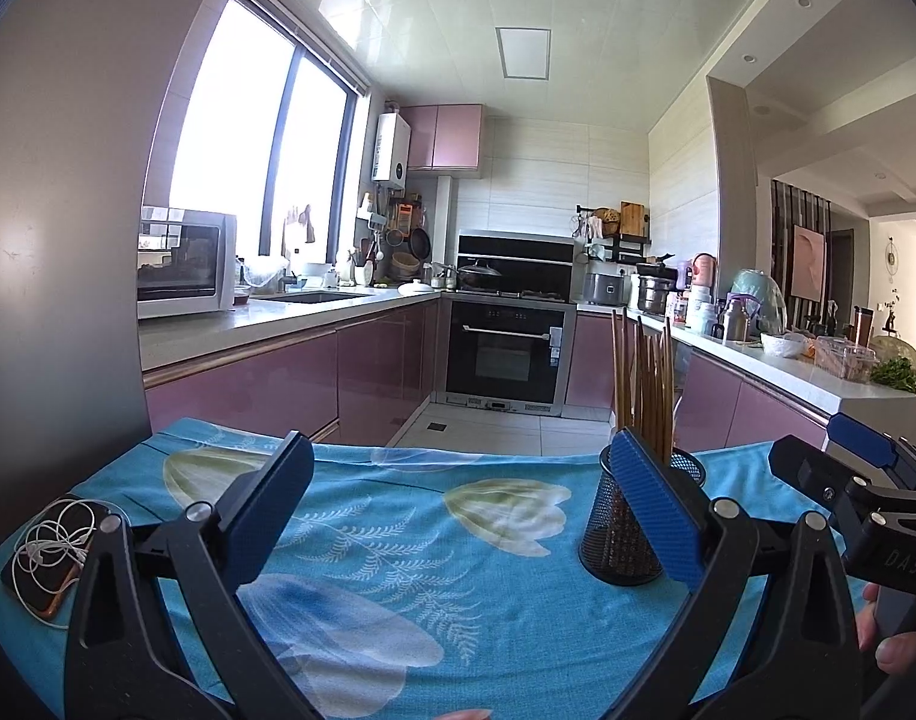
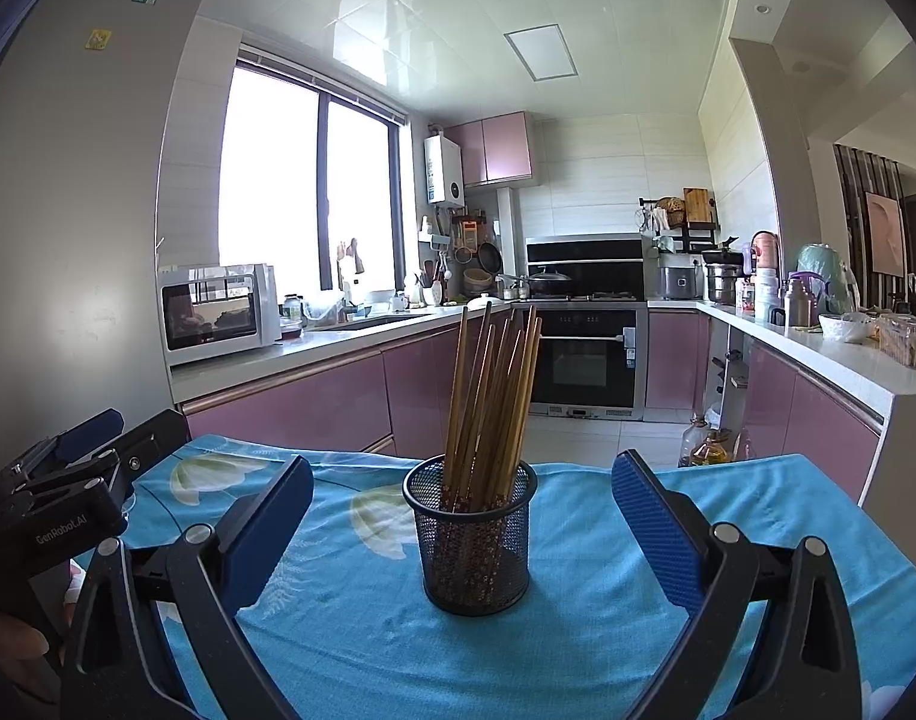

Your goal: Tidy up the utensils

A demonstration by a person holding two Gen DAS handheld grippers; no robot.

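Home kitchen, lived-in. Pink cabinets (image 2: 314, 402) ran in a U under a pale surface (image 2: 350, 339); more pink units hung on the far wall. Built-in oven (image 2: 581, 360) at the far end, a wok (image 2: 548, 282) on the hob above it. Microwave (image 2: 218, 312) left, beside the sink under a big window (image 2: 305, 192). Water heater (image 2: 445, 171) on the wall, ladles and a pan hung below it. Rice cooker (image 2: 677, 282), steel pot (image 2: 722, 282) and bottles crowded the right side. Tall fridge (image 2: 68, 210) at near left. Floral blue cloth (image 2: 578, 618) covered the near table, carrying a mesh cup (image 2: 473, 546) of chopsticks (image 2: 494, 396). A living area opened beyond at right.
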